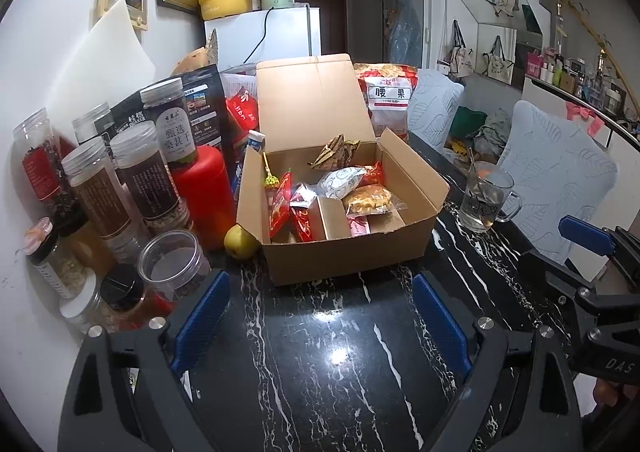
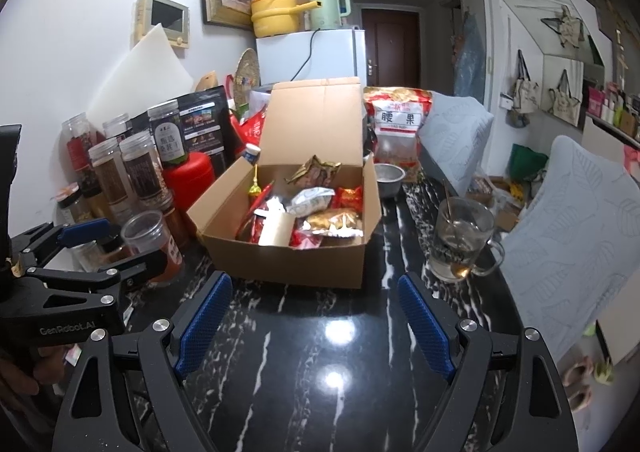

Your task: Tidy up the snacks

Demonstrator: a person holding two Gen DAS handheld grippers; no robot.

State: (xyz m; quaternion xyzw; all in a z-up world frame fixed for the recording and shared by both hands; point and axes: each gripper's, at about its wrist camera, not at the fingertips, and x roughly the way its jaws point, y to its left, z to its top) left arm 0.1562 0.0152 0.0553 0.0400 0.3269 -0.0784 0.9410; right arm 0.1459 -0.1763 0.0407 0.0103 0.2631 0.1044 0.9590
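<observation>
Nearest the left wrist camera, the left tool (image 1: pixel 320 316) hangs above the black marbled table (image 1: pixel 320 372), tipped downward, its blue pads spread wide with nothing between them. The right tool (image 2: pixel 312 316) is posed the same way beside it, also tipped down, pads apart and empty. A bit of the person's hand (image 2: pixel 16 376) grips the left tool's handle at the edge of the right wrist view.

Just beyond both tools sits the open cardboard box (image 1: pixel 348 256), lid standing up behind, holding wrapped snacks (image 1: pixel 340 188) and a lollipop (image 1: pixel 270 180). A yellow-green fruit (image 1: pixel 240 242) touches its left front corner. Jars (image 1: pixel 128 180) crowd the left side; a glass mug (image 1: pixel 486 198) stands to the right. Behind the box leans a cashew bag (image 1: pixel 390 96).
</observation>
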